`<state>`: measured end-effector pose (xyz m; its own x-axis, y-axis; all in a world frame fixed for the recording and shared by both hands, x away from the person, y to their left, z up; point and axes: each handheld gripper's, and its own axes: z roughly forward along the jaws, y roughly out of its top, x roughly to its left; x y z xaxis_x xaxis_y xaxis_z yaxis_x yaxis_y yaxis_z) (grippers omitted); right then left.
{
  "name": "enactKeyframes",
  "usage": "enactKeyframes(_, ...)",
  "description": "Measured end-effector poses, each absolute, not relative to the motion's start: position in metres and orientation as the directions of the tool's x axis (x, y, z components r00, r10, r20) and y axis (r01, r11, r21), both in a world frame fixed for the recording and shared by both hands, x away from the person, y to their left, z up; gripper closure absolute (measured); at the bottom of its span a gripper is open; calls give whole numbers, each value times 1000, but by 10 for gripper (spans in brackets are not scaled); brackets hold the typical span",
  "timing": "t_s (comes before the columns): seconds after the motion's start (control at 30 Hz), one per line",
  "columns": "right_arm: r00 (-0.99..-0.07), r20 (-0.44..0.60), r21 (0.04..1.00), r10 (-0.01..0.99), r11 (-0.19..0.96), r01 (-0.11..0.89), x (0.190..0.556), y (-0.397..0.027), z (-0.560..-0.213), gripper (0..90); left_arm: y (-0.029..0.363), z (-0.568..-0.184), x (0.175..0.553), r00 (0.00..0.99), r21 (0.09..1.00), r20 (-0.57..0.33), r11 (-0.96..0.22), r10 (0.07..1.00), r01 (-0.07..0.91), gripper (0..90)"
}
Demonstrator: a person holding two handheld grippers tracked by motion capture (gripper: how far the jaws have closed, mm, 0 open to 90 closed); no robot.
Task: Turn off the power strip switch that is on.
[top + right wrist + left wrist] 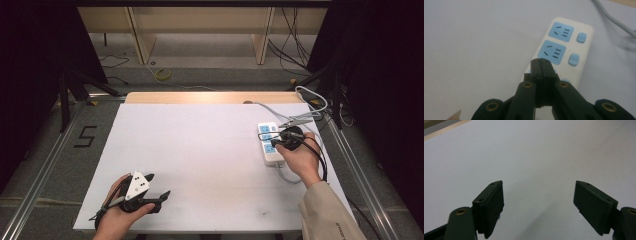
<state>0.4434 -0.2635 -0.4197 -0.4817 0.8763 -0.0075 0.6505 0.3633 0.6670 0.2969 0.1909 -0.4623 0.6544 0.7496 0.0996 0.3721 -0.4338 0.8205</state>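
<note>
A white power strip [269, 150] with blue sockets and blue switches lies on the right side of the white table [200, 150]. The right gripper view brings the strip [564, 42] up close. My right gripper [541, 63] is shut with its jaws pressed together and nothing visible between them; its tips hang just over the strip's near sockets. From above, a hand holds that right gripper [274, 141] over the strip. My left gripper [159, 185] rests near the front left edge, and its wide open jaws [539, 205] have bare white surface between them.
A grey-white cable [280, 107] runs from the strip toward the back right corner, also seen as a cable [614, 20] in the right gripper view. Metal rails [45, 165] flank the table. A "5" mark [86, 136] is on the floor at left.
</note>
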Motion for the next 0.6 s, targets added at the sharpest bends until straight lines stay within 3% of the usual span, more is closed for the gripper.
enactKeyframes(0.6,-515,-1,702,857,368,610,424,-257,-414,898,191,-462,297,652,821,99,-432,751,373,242)
